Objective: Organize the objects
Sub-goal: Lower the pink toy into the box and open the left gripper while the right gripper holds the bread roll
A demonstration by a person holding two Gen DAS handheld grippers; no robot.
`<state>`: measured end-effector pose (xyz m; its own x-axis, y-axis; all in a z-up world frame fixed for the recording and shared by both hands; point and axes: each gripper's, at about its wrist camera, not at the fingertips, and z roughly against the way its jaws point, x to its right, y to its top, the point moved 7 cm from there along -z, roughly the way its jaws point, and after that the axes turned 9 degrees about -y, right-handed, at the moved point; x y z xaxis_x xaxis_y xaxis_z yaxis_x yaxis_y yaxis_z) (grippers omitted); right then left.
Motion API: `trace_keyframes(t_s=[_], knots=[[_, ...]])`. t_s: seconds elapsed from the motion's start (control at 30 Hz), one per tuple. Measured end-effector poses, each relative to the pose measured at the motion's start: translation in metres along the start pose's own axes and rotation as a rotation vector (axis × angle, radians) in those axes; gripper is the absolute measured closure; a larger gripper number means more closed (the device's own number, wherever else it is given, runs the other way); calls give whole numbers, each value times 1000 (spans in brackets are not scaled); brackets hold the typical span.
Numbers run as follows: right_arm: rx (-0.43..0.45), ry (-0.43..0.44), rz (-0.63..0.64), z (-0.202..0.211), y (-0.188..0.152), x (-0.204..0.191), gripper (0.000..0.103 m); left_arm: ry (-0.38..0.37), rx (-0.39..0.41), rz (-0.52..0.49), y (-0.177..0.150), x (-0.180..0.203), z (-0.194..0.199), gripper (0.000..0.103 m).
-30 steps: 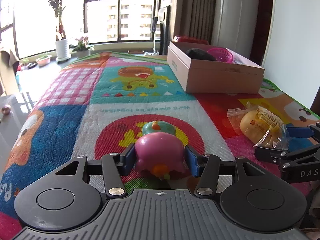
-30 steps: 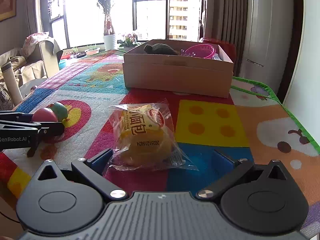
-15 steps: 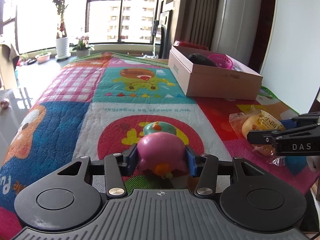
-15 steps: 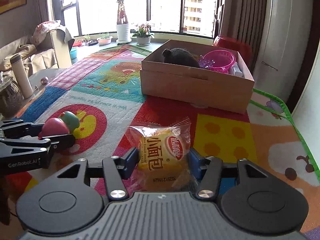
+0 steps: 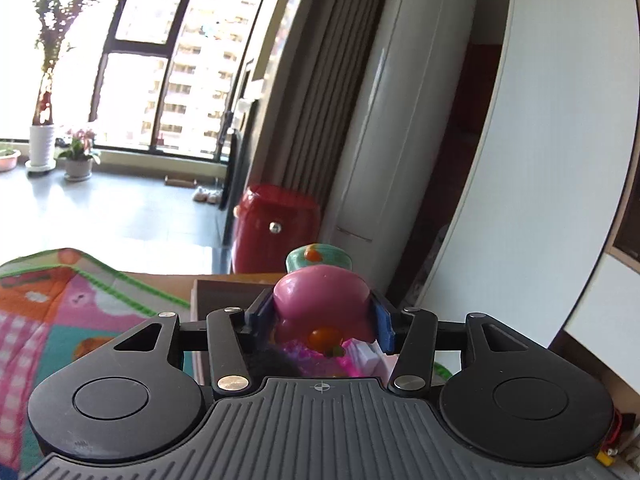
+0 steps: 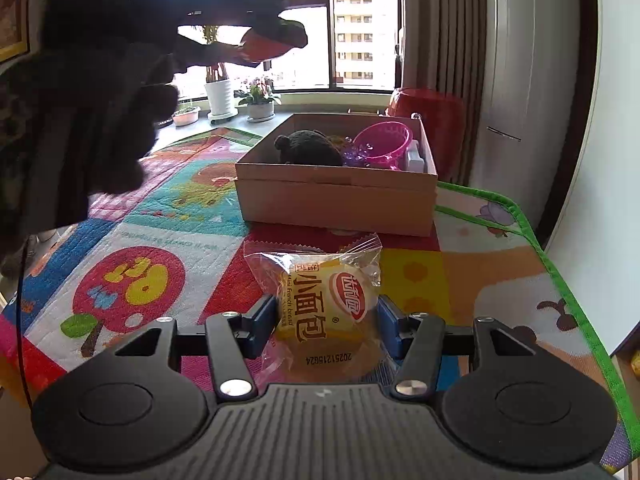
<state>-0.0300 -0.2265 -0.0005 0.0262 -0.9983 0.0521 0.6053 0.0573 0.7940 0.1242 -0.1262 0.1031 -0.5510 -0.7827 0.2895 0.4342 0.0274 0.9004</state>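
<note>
My left gripper [image 5: 320, 320] is shut on a pink and green toy [image 5: 320, 300] and holds it in the air above the cardboard box [image 5: 224, 288]. In the right wrist view the left gripper [image 6: 272, 46] with the toy hangs high at the upper left of the box [image 6: 336, 196]. My right gripper [image 6: 326, 320] is shut on a wrapped yellow bread bun [image 6: 324, 304], held just above the colourful play mat [image 6: 160, 240], in front of the box.
The box holds a dark plush toy [image 6: 308, 148], a pink basket [image 6: 384, 140] and a white item [image 6: 414, 158]. A red bin [image 6: 432, 120] stands behind the box. The mat's green edge [image 6: 560, 280] runs along the right by a white wall.
My left gripper has lifted the toy off the mat and carried it up over the box. My right gripper has stayed shut on the bun and moved a little closer to the box.
</note>
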Motion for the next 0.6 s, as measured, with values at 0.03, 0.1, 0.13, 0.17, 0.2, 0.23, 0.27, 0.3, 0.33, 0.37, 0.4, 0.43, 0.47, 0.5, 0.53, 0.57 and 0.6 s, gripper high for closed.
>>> trace_keyframes(t_s=[0.03,0.1,0.13,0.17,0.2,0.23,0.27,0.3,0.33,0.37,0.4,0.43,0.47,0.5,0.53,0.57,0.6], knots=[[-5,-7,2,0,0,2,49,5,-35,-16,-5,-1,-17,48],[-3,-15,11,1,-1,6,49,38,-91,-25,-18,-10,-38,48],[1,-19,14,3,-1,9,49,54,-90,-12,-24,-16,-39,48],[3,-20,12,4,-1,12,49,58,-78,8,-29,-22,-36,48],[1,-19,9,4,-3,15,49,53,-64,34,-34,-29,-29,48],[-7,-18,4,2,-4,17,49,42,-54,53,-38,-33,-23,48],[-19,-18,1,-1,-5,19,49,30,-52,58,-42,-37,-18,49],[-34,-19,0,-5,-7,21,49,16,-59,54,-46,-38,-15,49],[-48,-20,1,-9,-8,21,49,1,-74,48,-51,-40,-14,49],[-60,-24,1,-13,-9,20,49,-8,-83,47,-53,-40,-15,49],[-68,-29,1,-16,-10,19,49,-11,-84,47,-53,-40,-16,49],[-71,-31,0,-18,-10,17,49,-9,-80,49,-53,-41,-16,49],[-71,-27,-2,-18,-11,14,49,-6,-68,60,-51,-44,-15,49],[-66,-20,-2,-16,-11,12,49,-3,-50,75,-48,-46,-15,49],[-58,-12,0,-14,-11,10,49,0,-32,87,-46,-47,-12,49],[-47,-8,7,-11,-11,8,49,4,-19,89,-45,-48,-9,49],[-37,-9,19,-8,-12,7,49,17,-16,82,-43,-46,-6,49]])
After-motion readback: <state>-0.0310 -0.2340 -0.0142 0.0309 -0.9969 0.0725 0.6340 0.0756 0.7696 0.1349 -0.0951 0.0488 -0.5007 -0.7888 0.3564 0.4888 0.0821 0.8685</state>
